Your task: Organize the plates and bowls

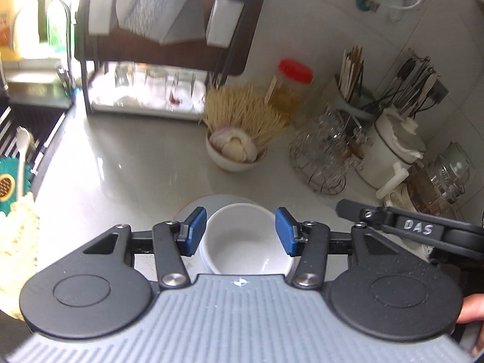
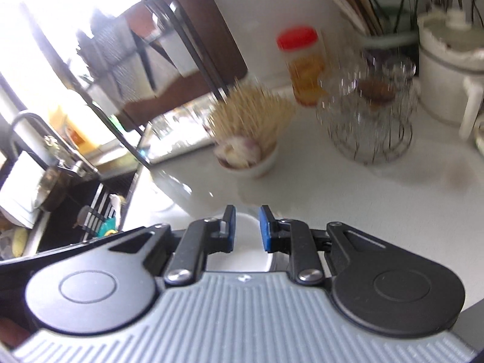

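Pale grey countertop (image 1: 121,163), white bowl (image 1: 242,242) on it, garlic bowl (image 1: 233,154), wire basket (image 1: 323,157), dish rack (image 1: 145,90)

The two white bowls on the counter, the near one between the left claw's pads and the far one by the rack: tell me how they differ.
The near white bowl is empty; the far bowl holds garlic and a fan of toothpicks. The near bowl sits stacked on something white under it; the far bowl stands directly on the counter. The near bowl lies in the gap of the left claw, untouched by the pads; the far bowl stands clear of it. Both are upright and white.
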`<state>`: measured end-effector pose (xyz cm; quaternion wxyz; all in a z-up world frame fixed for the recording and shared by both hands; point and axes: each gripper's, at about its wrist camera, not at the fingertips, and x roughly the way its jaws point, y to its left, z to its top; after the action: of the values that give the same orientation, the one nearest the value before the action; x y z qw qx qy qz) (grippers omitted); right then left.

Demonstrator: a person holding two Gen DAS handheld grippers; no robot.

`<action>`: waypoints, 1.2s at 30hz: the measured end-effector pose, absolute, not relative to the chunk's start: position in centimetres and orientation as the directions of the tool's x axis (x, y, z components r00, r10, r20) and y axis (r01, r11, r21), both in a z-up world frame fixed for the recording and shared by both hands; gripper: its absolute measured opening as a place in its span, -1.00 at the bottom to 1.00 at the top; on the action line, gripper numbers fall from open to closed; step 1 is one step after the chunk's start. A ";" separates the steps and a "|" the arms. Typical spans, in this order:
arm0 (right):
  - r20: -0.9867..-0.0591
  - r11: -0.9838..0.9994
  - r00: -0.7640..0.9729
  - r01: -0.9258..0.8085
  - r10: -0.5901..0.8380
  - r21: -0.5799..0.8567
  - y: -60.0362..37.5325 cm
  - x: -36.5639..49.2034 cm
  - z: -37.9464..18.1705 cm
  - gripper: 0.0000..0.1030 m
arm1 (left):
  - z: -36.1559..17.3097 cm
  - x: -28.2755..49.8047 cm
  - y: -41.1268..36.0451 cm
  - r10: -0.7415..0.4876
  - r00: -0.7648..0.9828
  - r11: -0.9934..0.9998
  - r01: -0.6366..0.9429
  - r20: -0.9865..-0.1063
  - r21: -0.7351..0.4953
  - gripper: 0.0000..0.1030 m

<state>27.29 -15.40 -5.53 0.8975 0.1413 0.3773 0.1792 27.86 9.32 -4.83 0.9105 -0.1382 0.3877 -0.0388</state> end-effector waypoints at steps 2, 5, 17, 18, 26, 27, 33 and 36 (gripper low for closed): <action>-0.609 0.893 0.662 -0.235 0.436 0.384 -16.2 26.2 -4.5 -0.59 | -3.7 26.3 8.5 -0.164 0.709 0.961 -0.042 -0.686 -0.272 0.09; -0.579 0.887 0.679 -0.267 0.451 0.377 -17.4 24.3 -3.2 -0.59 | -2.4 24.3 7.5 -0.158 0.723 0.958 -0.053 -0.673 -0.281 0.09; -0.534 0.869 0.688 -0.356 0.492 0.343 -21.0 17.6 -1.3 -0.59 | 0.1 16.1 3.3 -0.088 0.764 0.966 -0.091 -0.639 -0.243 0.09; -0.533 0.868 0.687 -0.357 0.494 0.344 -21.2 17.0 -1.3 -0.59 | 0.1 15.5 2.9 -0.085 0.765 0.967 -0.091 -0.639 -0.237 0.09; -0.528 0.861 0.681 -0.380 0.507 0.337 -22.2 13.3 -1.6 -0.59 | 0.7 10.4 1.7 -0.049 0.781 0.966 -0.122 -0.622 -0.229 0.09; -0.529 0.862 0.681 -0.381 0.506 0.334 -22.3 12.8 -1.6 -0.59 | 0.8 9.7 1.5 -0.044 0.783 0.967 -0.124 -0.621 -0.224 0.10; -0.530 0.862 0.680 -0.384 0.506 0.330 -22.8 10.4 -1.7 -0.59 | 0.5 6.5 0.8 -0.036 0.782 0.966 -0.132 -0.622 -0.223 0.10; -0.531 0.862 0.679 -0.386 0.507 0.328 -23.0 9.4 -1.9 -0.59 | 0.1 5.2 0.4 -0.036 0.780 0.965 -0.135 -0.624 -0.225 0.10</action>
<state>9.36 -23.00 -1.94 0.9113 0.0950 0.3169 0.2451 5.18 0.38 0.10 0.9345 -0.1297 0.3303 0.0265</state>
